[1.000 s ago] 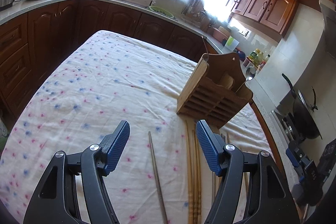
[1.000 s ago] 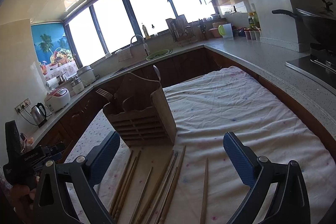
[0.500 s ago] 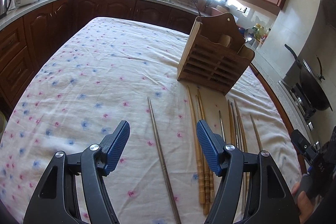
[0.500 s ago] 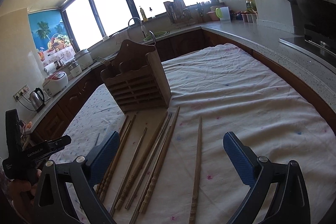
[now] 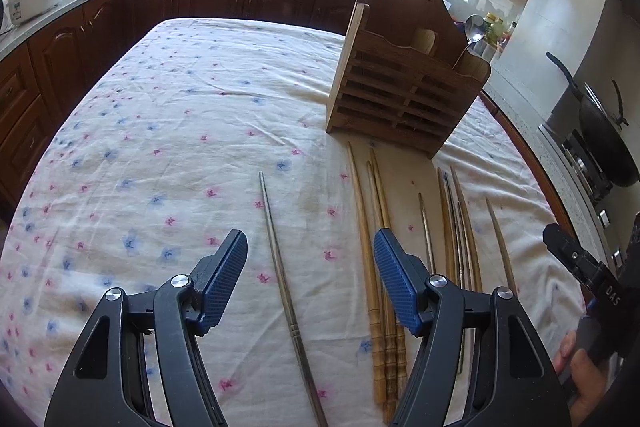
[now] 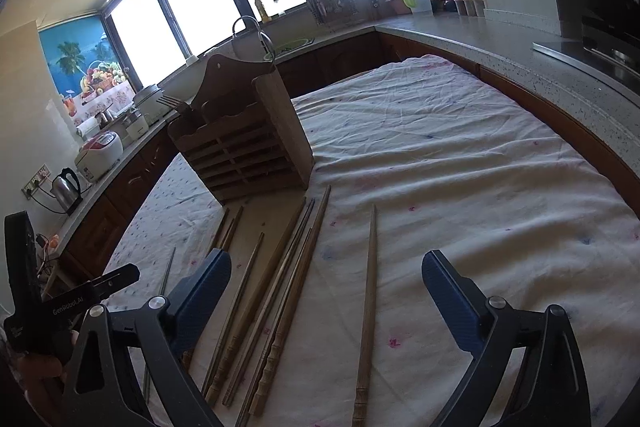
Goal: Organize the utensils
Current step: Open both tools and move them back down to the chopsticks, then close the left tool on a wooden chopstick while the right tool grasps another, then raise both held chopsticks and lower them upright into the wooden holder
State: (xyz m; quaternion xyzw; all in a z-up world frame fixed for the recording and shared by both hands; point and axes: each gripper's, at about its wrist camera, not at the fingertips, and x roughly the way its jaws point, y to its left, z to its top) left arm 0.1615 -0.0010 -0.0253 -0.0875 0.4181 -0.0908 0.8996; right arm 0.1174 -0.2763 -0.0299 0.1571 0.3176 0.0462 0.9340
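Grippers first, since they sit lowest in each frame. The left gripper (image 5: 310,283) is seen with its blue pads spread wide and nothing between them, hovering over the flowered tablecloth (image 5: 160,131). Directly between the fingers, lower centre of the left wrist view, one thin metal chopstick (image 5: 280,267) is laid out on its own. The right gripper (image 6: 326,293) is spread just as wide and holds nothing either; a single wooden chopstick (image 6: 369,307) lies between its fingers, apart from the others.

Just right of the metal one in the left view, three wooden chopsticks with turned ends (image 5: 378,267) are bunched together, touching. Further right a looser group (image 5: 456,227) is spread; roughly five can be made out, but the exact count can't be told where they overlap. So about ten sticks are on the cloth altogether.

Behind the sticks, upper right of centre, one slatted wooden utensil holder (image 5: 400,95) stands upright on the cloth, near the chopstick tips but not touching them. One spoon (image 5: 472,31) is seen poking out of its right end, and one fork (image 6: 176,103) at the opposite end in the right view.

At the far right edge a black wok (image 5: 604,131) is parked on the stove.
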